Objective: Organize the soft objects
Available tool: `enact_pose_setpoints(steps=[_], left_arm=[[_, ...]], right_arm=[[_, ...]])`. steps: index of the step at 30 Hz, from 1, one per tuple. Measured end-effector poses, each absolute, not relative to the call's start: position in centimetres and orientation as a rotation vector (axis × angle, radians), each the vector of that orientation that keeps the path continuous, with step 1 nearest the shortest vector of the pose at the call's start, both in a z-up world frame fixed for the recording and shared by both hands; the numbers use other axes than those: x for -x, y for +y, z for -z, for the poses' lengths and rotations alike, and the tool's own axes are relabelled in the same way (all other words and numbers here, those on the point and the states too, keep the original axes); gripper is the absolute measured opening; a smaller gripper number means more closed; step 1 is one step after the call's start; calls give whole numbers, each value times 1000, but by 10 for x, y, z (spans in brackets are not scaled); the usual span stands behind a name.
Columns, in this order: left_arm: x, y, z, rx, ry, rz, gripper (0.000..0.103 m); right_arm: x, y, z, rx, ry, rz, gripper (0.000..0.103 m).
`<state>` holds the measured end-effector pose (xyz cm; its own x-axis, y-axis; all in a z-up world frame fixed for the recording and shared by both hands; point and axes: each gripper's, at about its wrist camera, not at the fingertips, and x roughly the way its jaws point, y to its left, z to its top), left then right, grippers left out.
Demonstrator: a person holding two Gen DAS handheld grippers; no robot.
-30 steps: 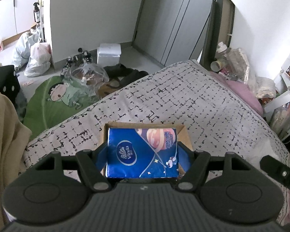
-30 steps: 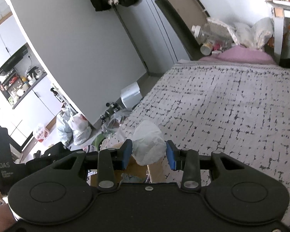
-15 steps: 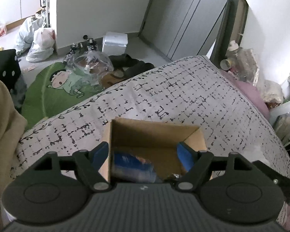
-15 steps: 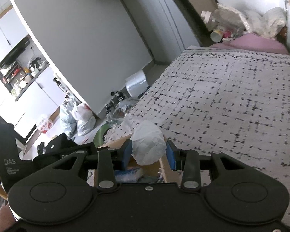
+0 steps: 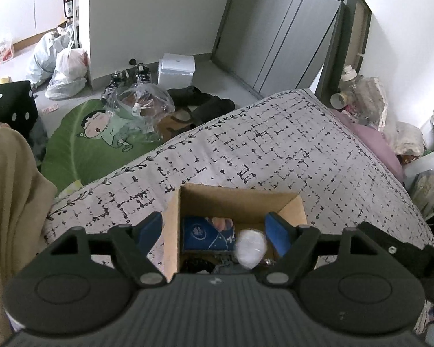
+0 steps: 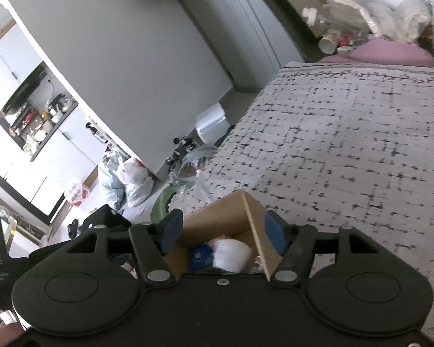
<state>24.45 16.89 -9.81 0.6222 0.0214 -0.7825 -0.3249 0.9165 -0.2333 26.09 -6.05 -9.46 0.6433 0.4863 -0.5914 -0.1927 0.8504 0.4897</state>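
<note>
Patterned bedspread (image 5: 289,150) carries a cardboard box (image 5: 237,199); both hand-held grippers gape empty, right jaws just opened, white bundle (image 6: 231,253) seemingly inside.

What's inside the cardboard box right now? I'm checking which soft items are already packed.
In the cardboard box lie a blue tissue pack and a white soft bundle. Dark items beneath them are mostly hidden by the gripper body.

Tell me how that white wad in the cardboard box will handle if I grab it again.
The white wad looks crumpled and rounded, so probably soft, light and squashable. Lying loose beside the blue tissue pack in the cardboard box, it may shift when nudged.
</note>
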Motion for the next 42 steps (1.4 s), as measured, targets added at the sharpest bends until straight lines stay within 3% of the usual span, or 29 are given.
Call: enact_pose_setpoints(steps=[7,18,25,29,42], left_arm=[[-229,154,82,348,869,-197,77],[-191,134,54,304,833,-202,84],[-164,119,40,262,808,-184,94],[-153,111,36,265,802,-158,100],[-122,81,28,196,785,-97,103]], right_arm=[[-241,-87,77,-381,753,-380,70],[-207,-107,51,-314,724,-425,95],[-188,-121,47,-314,729,-425,97],[-176,-131,45,-310,726,-393,103],[-141,-162,36,-270,705,-287,103]])
